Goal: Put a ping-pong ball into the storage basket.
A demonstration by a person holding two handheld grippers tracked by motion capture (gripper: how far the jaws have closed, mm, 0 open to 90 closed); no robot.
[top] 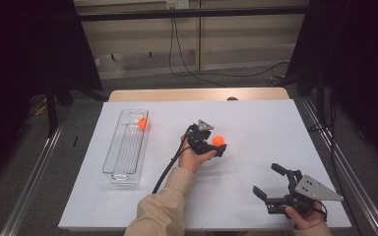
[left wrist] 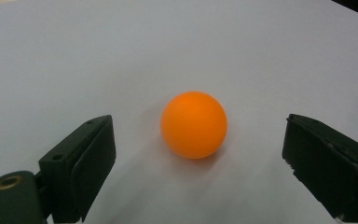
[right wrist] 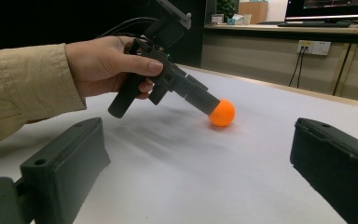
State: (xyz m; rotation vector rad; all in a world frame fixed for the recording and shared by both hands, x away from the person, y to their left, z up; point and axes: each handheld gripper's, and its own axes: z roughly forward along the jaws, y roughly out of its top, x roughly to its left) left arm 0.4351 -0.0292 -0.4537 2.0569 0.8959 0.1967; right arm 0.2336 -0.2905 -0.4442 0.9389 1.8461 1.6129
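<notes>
Left gripper (top: 215,146), jaws wide apart, straddles an orange ball (left wrist: 194,124) lying on the white table (top: 256,123) near its centre, untouched. Right gripper (top: 270,183), jaws spread and empty, rests near the table's right front. A second ball (top: 142,123) sits in a clear tray (top: 126,142) at left. No legible writing. Dark curtains flank the room.

Bare white table (top: 256,123) all around orange ball (top: 218,140), clear tray (top: 126,147) well apart at left, nothing between spread jaws and ball
</notes>
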